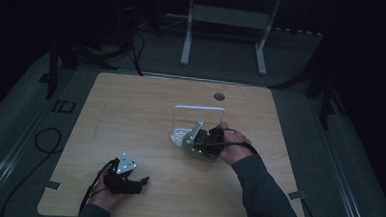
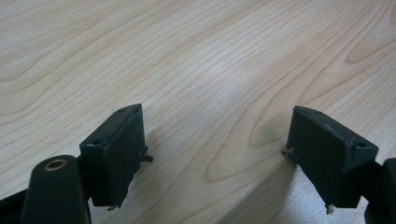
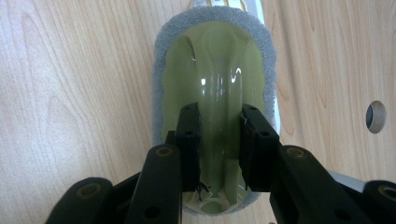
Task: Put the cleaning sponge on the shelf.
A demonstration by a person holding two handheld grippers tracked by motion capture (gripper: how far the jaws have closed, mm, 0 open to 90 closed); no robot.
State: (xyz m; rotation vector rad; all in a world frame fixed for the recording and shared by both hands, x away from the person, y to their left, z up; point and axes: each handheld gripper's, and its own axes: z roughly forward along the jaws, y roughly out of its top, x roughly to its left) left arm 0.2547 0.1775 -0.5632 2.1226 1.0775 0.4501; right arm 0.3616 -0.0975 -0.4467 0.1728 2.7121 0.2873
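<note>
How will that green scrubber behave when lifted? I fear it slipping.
The scrubber has a glossy ridge, so the right gripper clamped on it might slip. Its grey pad looks soft, probably light and unlikely to roll.

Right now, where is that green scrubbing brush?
The green brush sits right of the table's centre in the high view, gripped by the right gripper, beside the white rack.

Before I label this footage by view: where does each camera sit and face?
High view: above the table, looking forward and down; both forearms enter from below.
Left gripper view: on the left gripper, fingers apart over bare wood.
Right gripper view: on the right gripper, fingers clamping the scrubber's green handle.
Shared: high and right views show the white rack.
</note>
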